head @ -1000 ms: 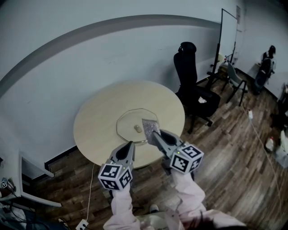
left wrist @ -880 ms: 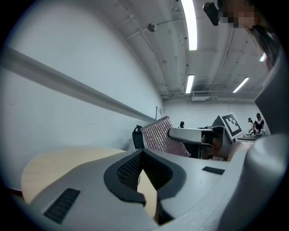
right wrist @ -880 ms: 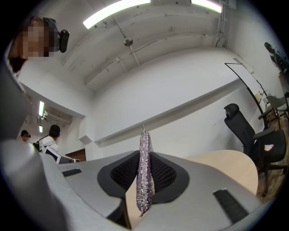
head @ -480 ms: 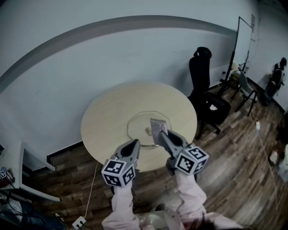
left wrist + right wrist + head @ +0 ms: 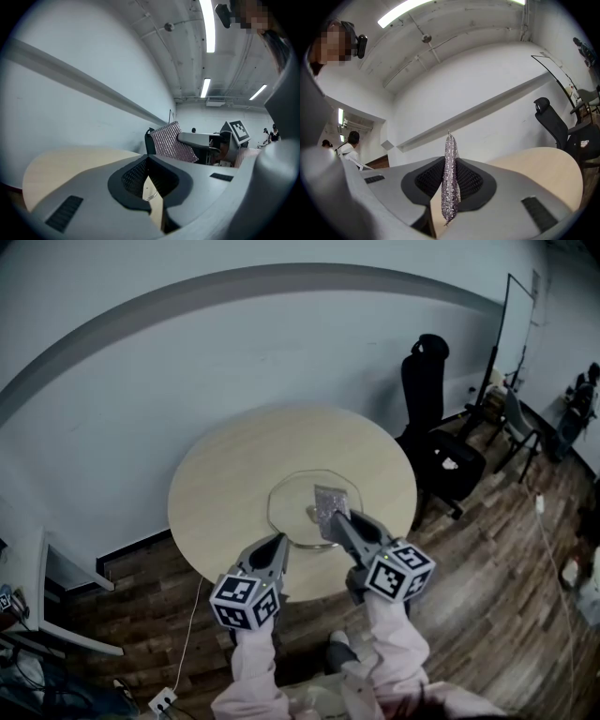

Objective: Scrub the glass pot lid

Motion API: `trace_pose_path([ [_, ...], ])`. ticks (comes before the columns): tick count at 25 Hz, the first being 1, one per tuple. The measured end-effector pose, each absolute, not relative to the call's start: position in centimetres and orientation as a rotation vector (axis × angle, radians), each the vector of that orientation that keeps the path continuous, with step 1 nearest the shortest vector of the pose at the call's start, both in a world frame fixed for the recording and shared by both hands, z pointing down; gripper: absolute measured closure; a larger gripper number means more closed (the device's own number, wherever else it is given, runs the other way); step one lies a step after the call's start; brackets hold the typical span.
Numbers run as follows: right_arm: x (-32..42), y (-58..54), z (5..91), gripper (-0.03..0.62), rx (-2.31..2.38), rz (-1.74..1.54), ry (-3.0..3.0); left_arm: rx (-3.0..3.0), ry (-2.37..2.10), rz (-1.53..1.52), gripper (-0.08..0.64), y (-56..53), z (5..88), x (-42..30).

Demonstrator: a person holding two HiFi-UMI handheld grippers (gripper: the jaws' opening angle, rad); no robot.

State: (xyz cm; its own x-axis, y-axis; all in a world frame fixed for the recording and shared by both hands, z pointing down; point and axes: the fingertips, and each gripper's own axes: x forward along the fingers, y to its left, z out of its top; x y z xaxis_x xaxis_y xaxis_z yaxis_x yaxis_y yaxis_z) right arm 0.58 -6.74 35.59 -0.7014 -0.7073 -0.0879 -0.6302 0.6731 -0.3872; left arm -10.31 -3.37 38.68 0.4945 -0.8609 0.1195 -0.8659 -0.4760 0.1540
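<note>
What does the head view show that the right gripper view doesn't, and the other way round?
Only the head view shows the glass pot lid lying flat on the round table, and the pale sleeves of the person who holds the grippers. Only the right gripper view shows a ceiling light strip and a person standing far off at the left. Both show the table, the black office chair, and the right gripper shut on the silvery scrub pad.

Round pale bench [image 5: 225, 484] on wooden floor [image 5: 487, 615]
A glass pot lid [image 5: 289, 501] lies flat on its near half, knob up.
</note>
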Motion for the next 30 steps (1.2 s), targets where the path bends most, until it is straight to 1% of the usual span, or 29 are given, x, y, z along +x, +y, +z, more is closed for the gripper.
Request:
trace_pose_path([
  [16, -0.5, -15.0, 36.4, 0.522, -0.992, -0.537, 2.718, 2.352, -1.521, 0.031, 0.563, -10.3, 41.5, -11.6],
  [30, -2.8, -21.5, 37.3, 0.522, -0.870, -0.593, 2.804, 2.114, -1.618, 0.044, 0.561, -14.6, 44.9, -14.7],
])
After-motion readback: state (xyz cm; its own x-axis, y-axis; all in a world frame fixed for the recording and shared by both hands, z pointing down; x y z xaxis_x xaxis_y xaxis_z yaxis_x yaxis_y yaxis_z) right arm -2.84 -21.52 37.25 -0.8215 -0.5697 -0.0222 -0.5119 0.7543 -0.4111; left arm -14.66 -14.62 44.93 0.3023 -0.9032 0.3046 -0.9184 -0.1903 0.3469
